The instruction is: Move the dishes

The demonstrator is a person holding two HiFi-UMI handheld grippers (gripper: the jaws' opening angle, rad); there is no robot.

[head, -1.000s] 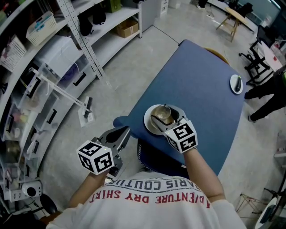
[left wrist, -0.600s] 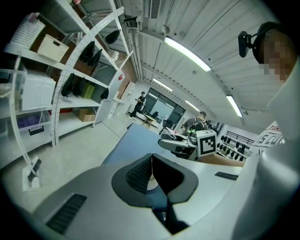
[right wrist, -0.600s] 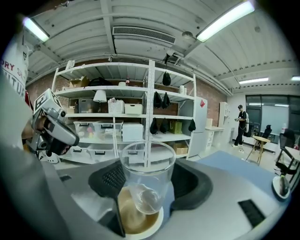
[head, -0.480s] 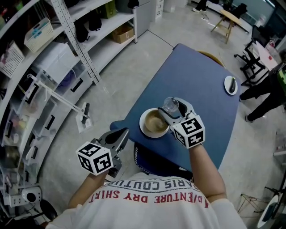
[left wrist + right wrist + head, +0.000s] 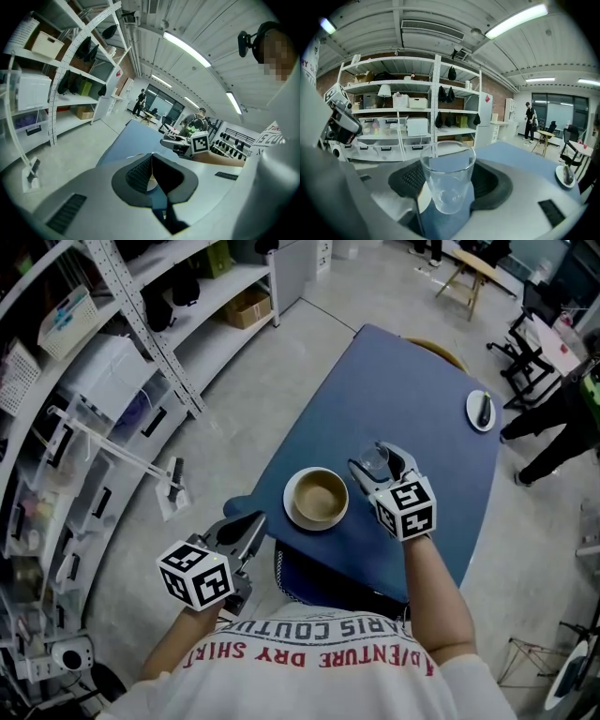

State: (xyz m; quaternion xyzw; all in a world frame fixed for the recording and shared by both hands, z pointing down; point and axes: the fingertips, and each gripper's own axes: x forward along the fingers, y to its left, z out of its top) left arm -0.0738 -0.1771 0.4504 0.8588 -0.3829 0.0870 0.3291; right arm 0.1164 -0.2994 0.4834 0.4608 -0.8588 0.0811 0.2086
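Note:
A clear drinking glass [image 5: 447, 183] stands upright between the jaws of my right gripper [image 5: 377, 465], which is shut on it; in the head view the glass [image 5: 375, 461] is over the blue table [image 5: 422, 418], just right of a cream bowl [image 5: 317, 497] near the table's front edge. My left gripper [image 5: 239, 535] hangs off the table to the left, above the floor, jaws closed together with nothing between them [image 5: 151, 174]. A small white plate [image 5: 481, 410] holding a dark utensil lies at the table's far right edge.
Metal shelving [image 5: 141, 324] with bins and boxes lines the left side. A person in dark trousers [image 5: 553, 427] stands beyond the table's right end. A wooden stool [image 5: 466, 276] and black chairs stand at the far back. A dark seat [image 5: 309, 582] sits under the table's front.
My right gripper has lifted the glass out of the bowl and carried it to the right, clear of the bowl. The left gripper has stayed put.

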